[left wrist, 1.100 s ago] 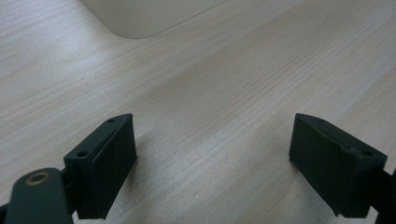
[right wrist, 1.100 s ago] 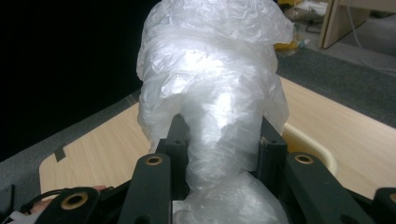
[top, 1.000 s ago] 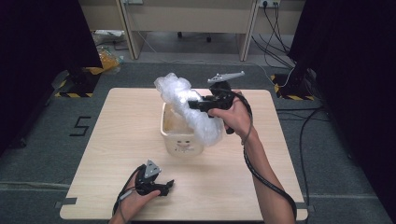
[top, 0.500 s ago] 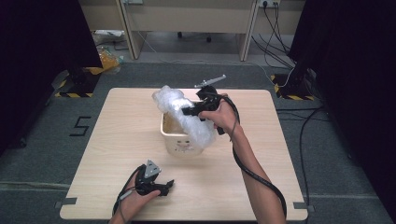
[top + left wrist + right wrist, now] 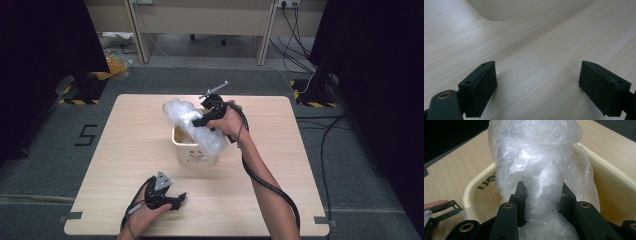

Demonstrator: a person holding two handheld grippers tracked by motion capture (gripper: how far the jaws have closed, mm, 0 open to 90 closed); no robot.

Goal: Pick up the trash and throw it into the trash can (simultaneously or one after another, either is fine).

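Two black pads (image 5: pixel 520 195) of the right gripper (image 5: pixel 206 119), pinched on the twisted neck of a clear plastic bag (image 5: pixel 536 170), having just closed a little further with the film bunched between them. Bag held above and partly inside a cream plastic bin (image 5: pixel 192 152) at mid-table; one crumpled end up past the far-left rim, the other draped down over the bin's right side. Brownish contents in the bin, kind not clear.

Left gripper (image 5: pixel 167 199): jaws wide apart, nothing between, resting low on the wooden table (image 5: pixel 544 50) near the front edge, well apart from the bin.

Handling note, as judgement: keep the pinch firm on the neck, lower straight over the opening, tuck loose film inside the rim before release; thin film likely to slip or snag on the edge.
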